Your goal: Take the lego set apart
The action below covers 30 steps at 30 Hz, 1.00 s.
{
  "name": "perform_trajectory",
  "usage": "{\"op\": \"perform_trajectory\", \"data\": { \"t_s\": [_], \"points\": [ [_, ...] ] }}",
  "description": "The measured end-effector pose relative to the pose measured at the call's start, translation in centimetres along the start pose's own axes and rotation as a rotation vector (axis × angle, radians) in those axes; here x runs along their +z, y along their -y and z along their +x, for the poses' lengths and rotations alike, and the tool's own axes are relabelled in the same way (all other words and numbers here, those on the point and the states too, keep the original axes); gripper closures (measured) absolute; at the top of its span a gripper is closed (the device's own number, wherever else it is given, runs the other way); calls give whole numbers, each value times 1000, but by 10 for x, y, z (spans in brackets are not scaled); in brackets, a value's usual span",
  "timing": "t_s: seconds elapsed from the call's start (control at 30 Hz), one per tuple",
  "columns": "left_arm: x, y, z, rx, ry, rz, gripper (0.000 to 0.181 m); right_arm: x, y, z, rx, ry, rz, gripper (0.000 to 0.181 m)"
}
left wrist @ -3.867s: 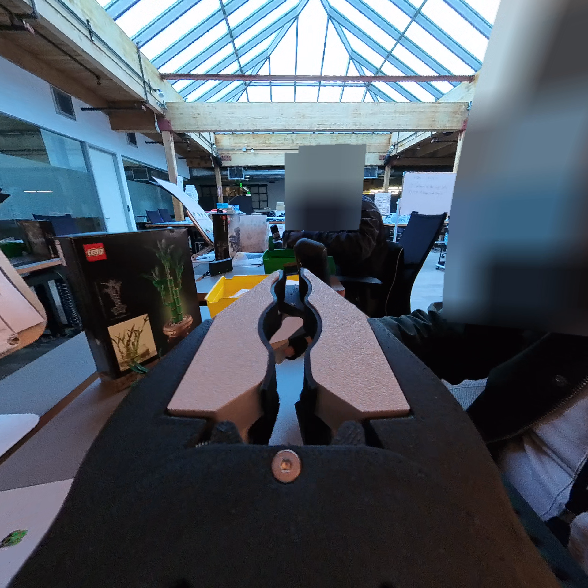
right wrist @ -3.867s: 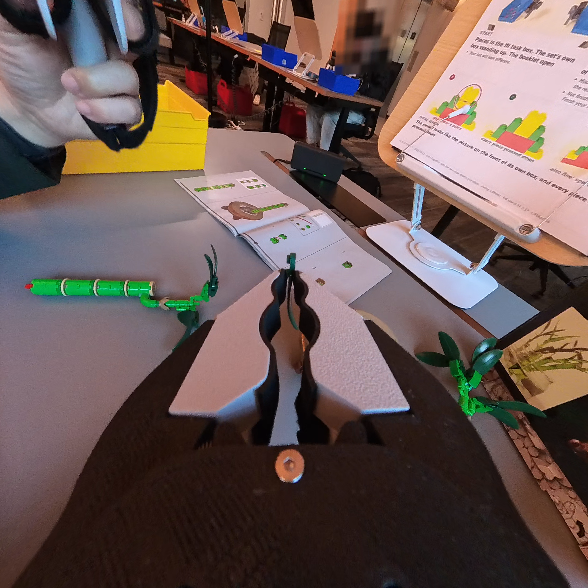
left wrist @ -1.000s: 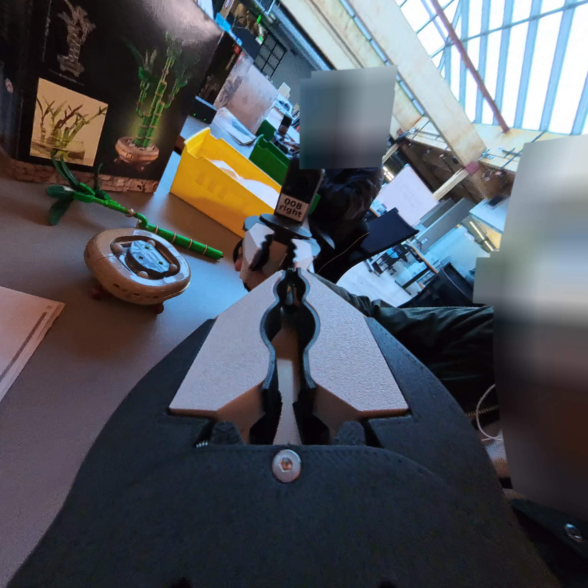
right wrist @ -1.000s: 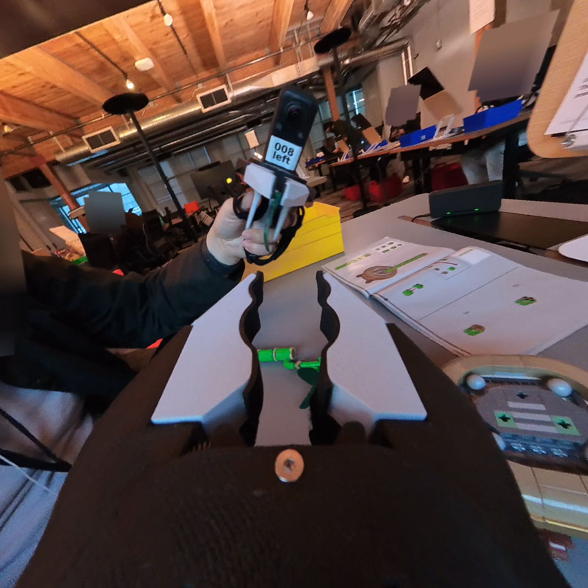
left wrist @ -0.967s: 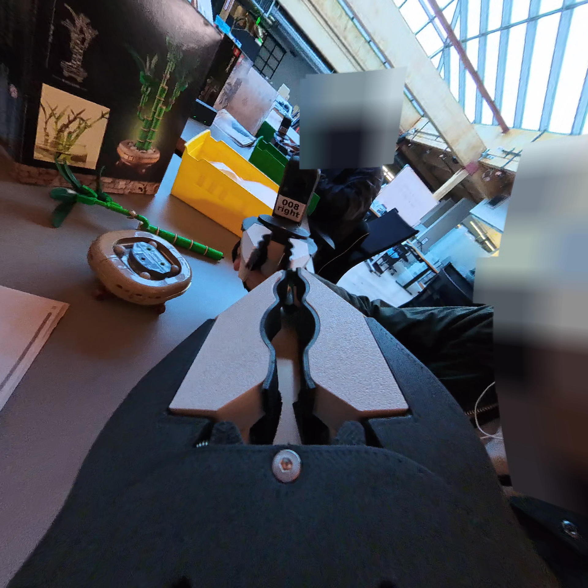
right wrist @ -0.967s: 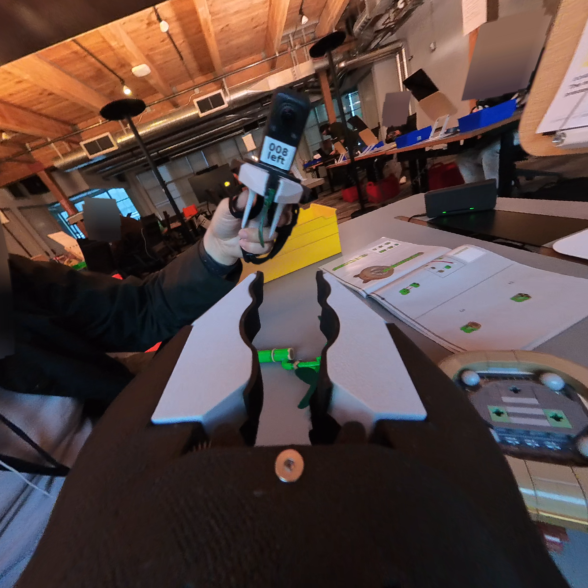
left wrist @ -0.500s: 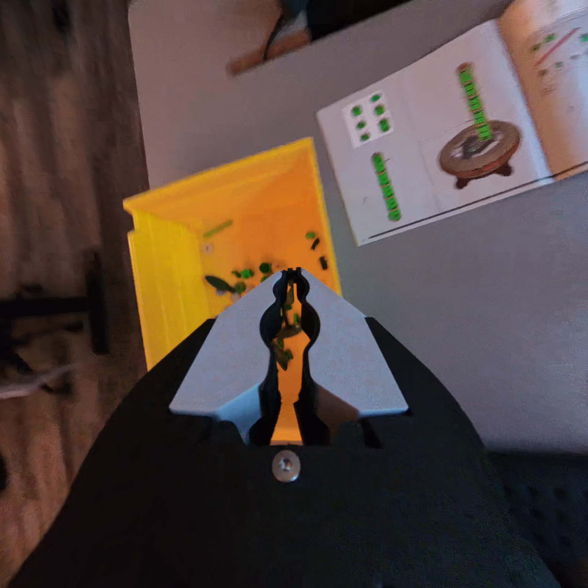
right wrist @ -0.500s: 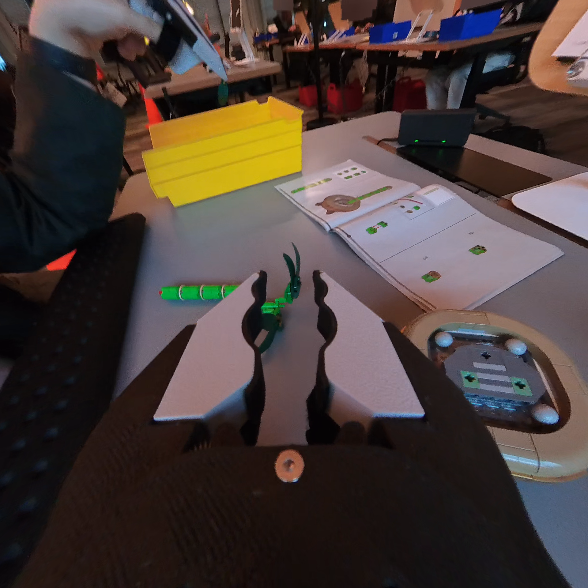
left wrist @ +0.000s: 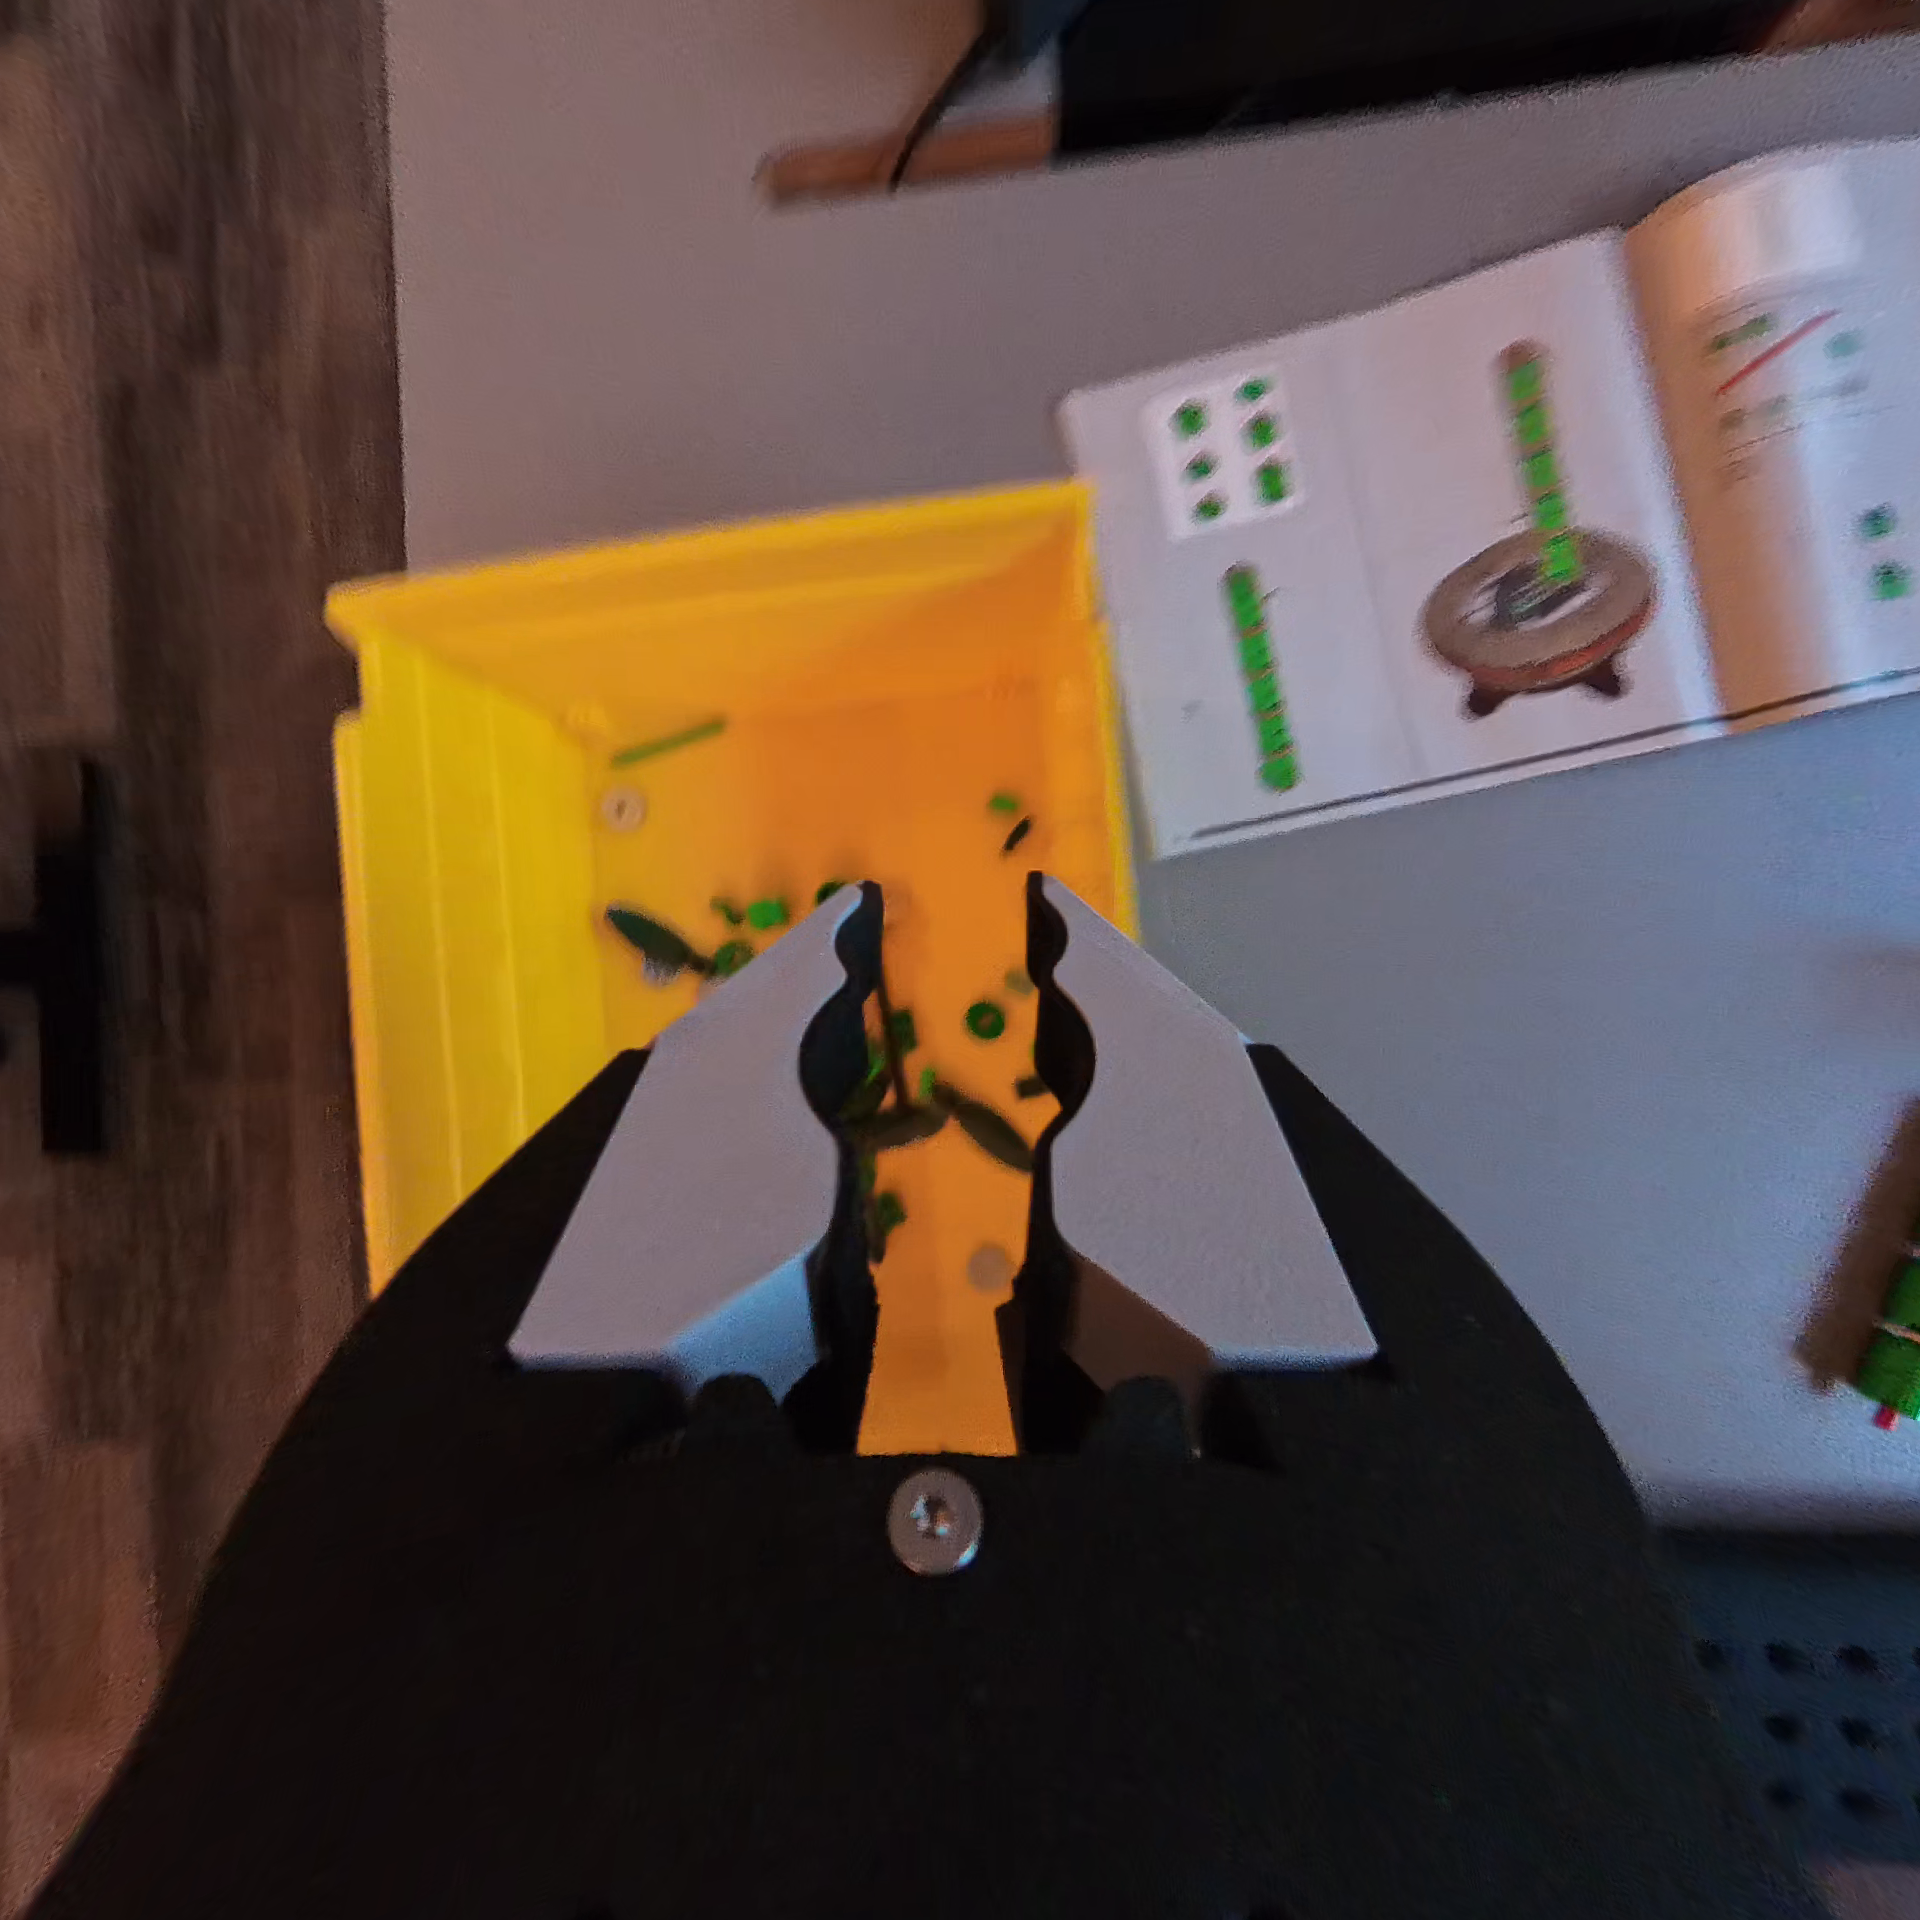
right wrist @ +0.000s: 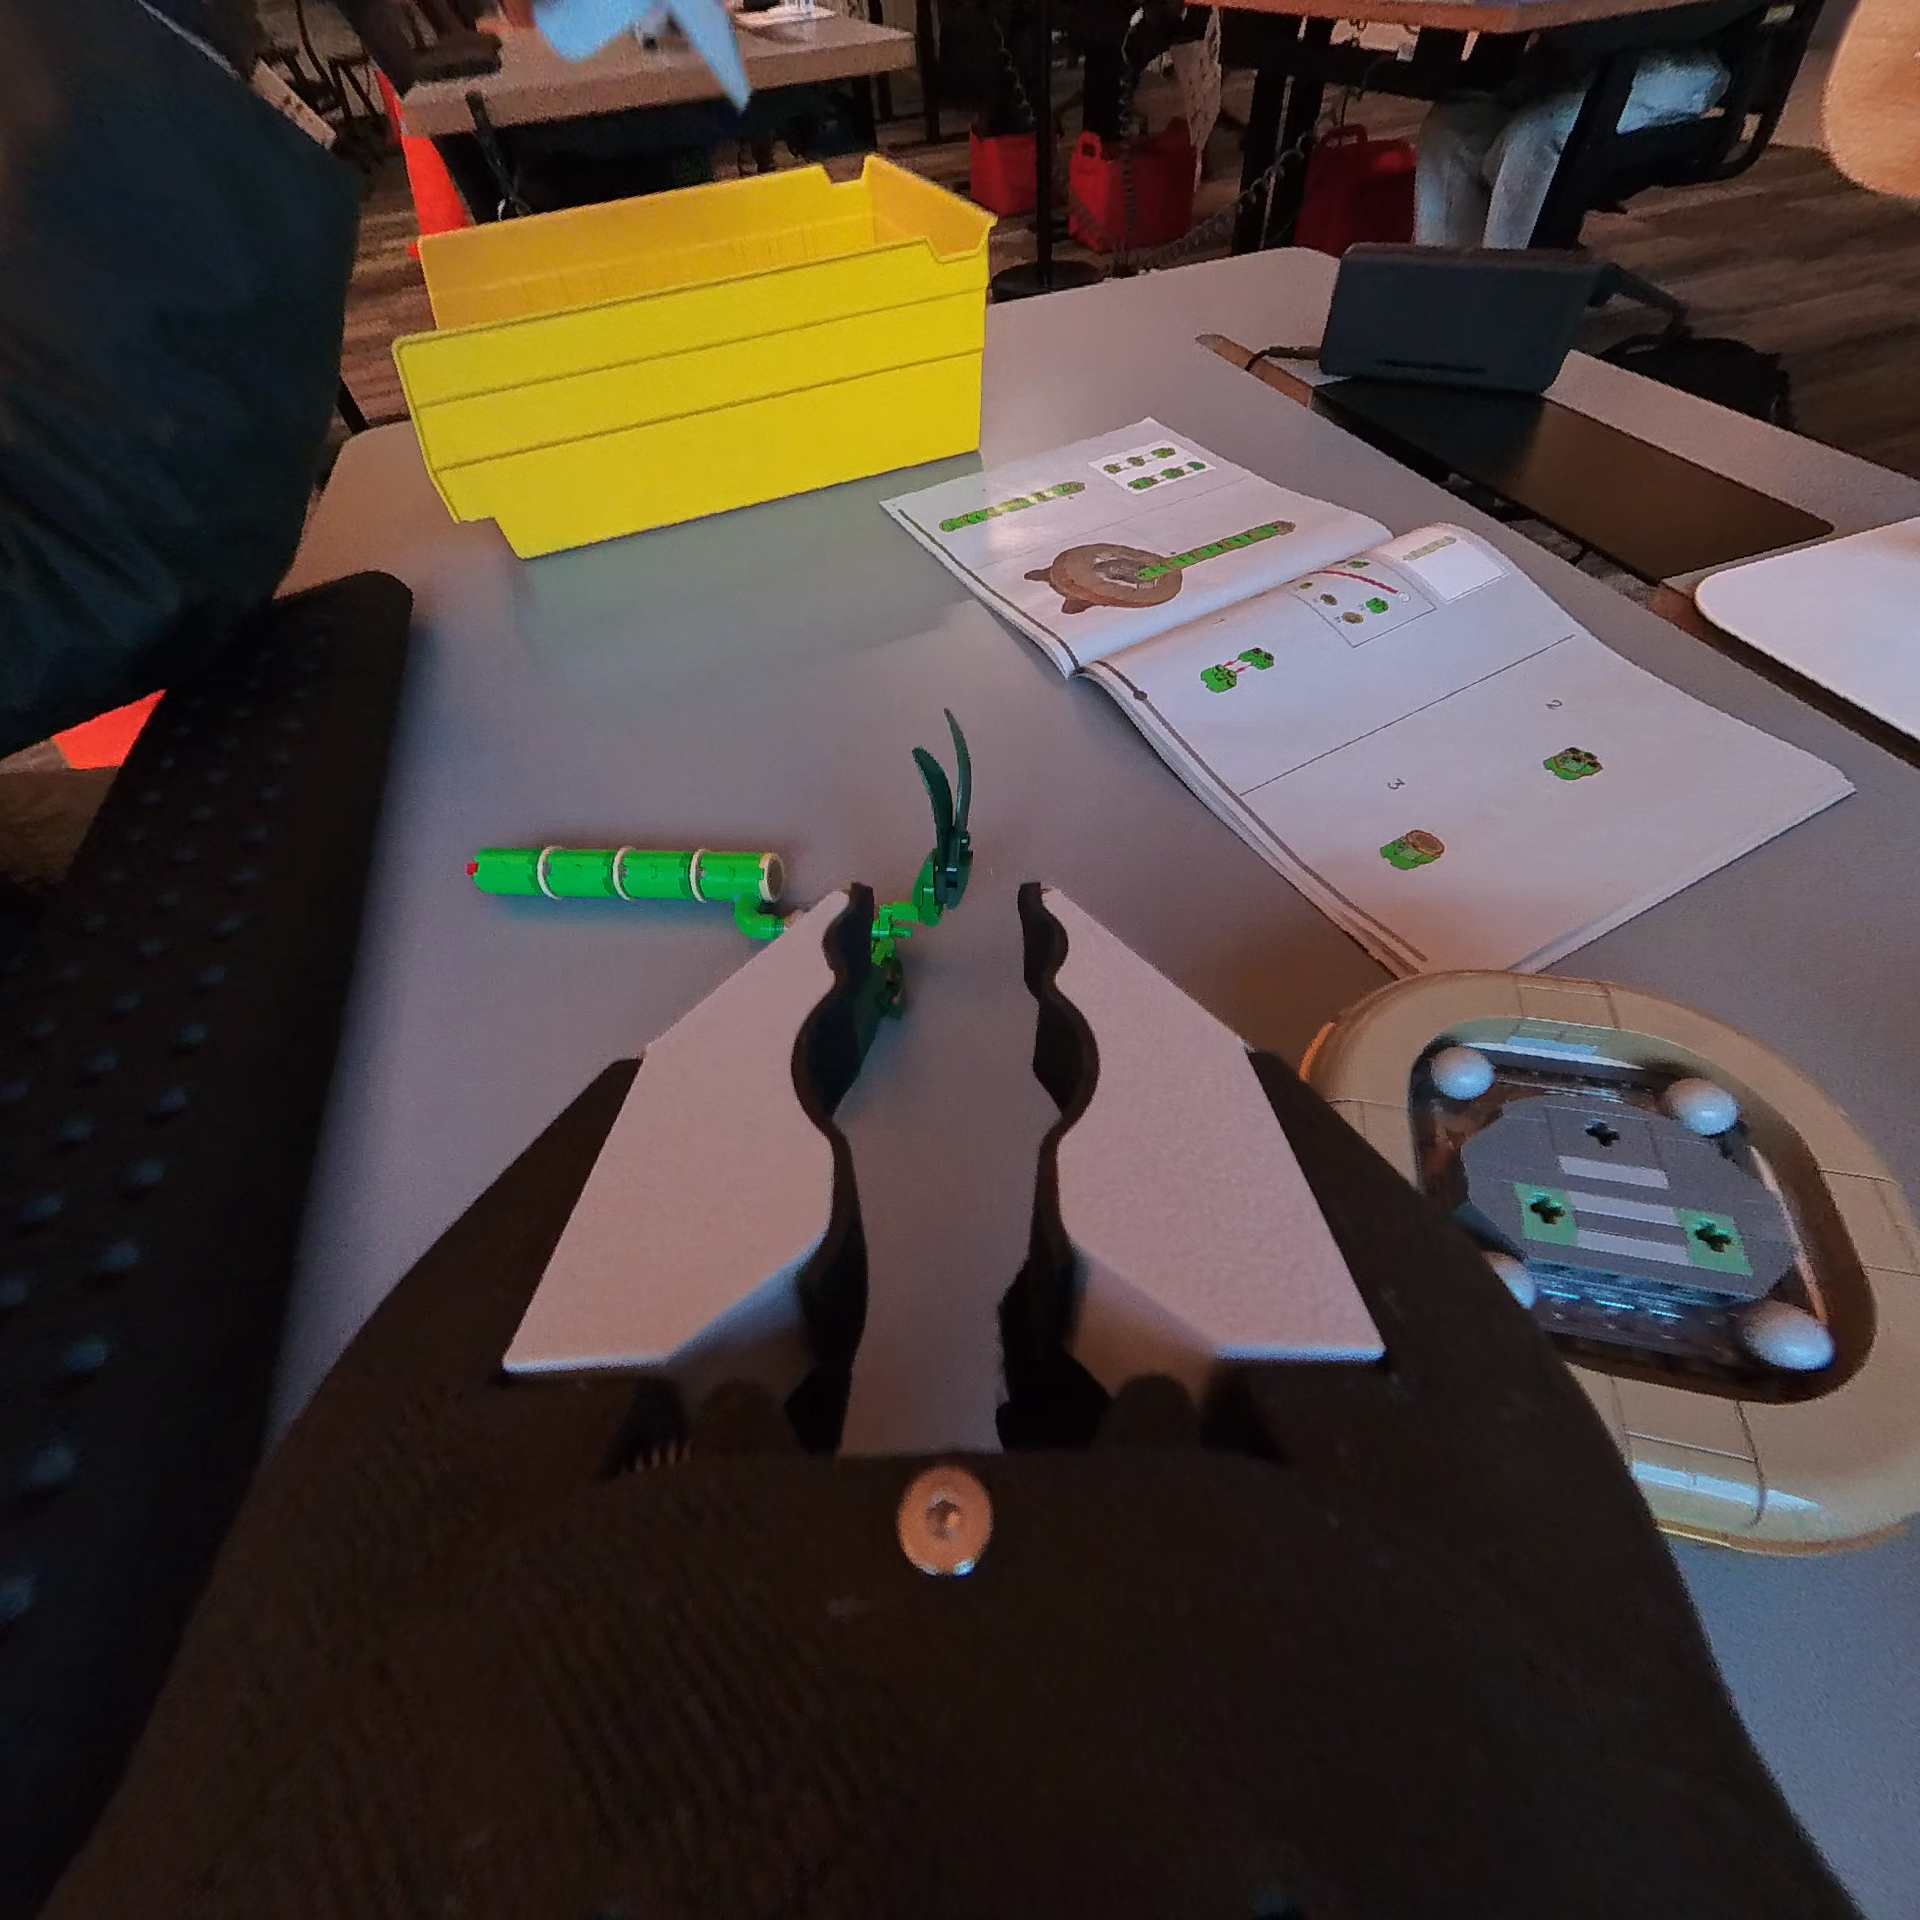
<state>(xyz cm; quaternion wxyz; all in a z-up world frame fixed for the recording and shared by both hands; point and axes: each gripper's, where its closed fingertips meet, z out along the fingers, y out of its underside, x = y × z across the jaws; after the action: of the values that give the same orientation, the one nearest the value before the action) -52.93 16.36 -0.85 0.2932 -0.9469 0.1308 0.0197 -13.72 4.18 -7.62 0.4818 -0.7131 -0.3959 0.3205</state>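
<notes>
My left claw (left wrist: 948, 894) points straight down over the yellow bin (left wrist: 727, 582), its jaws spread and gripping nothing; I judge it sits here so loosened pieces fall among the small green parts (left wrist: 883, 1039) already scattered on the bin floor. My right claw (right wrist: 935, 899) is low over the grey table (right wrist: 644, 675), jaws also spread and empty, aimed at the green bamboo stalk (right wrist: 623, 871) lying flat at about eleven o'clock, its dark leaves (right wrist: 948, 800) standing up at twelve. The round tan base (right wrist: 1621, 1226) rests at three o'clock, the open instruction booklet (right wrist: 1351, 665) at one o'clock.
</notes>
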Motion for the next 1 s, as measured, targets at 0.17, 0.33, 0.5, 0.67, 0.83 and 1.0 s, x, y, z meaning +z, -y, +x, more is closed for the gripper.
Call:
{"op": "perform_trajectory", "data": {
  "t_s": [0.17, 0.33, 0.5, 0.67, 0.83, 1.0],
  "points": [
    [-7, 48, 107, 272, -132, 177, 162, 9, -16, -13, 2, 64, -92, 154],
    [12, 37, 214, 564, -244, 152, 168, 23, -38, -27, 42, 135, -211, 152],
    [26, -1, 279, 688, -432, 29, 165, 35, -51, -30, 13, 104, -282, 151],
    [28, -31, 296, 683, -585, -130, 161, 43, -50, -22, -44, 27, -286, 150],
    [28, -46, 305, 633, -687, -236, 160, 53, -56, -23, -59, 14, -319, 150],
    [25, -63, 311, 630, -757, -332, 160, 55, -61, -21, -77, 2, -347, 169]
  ]
}}
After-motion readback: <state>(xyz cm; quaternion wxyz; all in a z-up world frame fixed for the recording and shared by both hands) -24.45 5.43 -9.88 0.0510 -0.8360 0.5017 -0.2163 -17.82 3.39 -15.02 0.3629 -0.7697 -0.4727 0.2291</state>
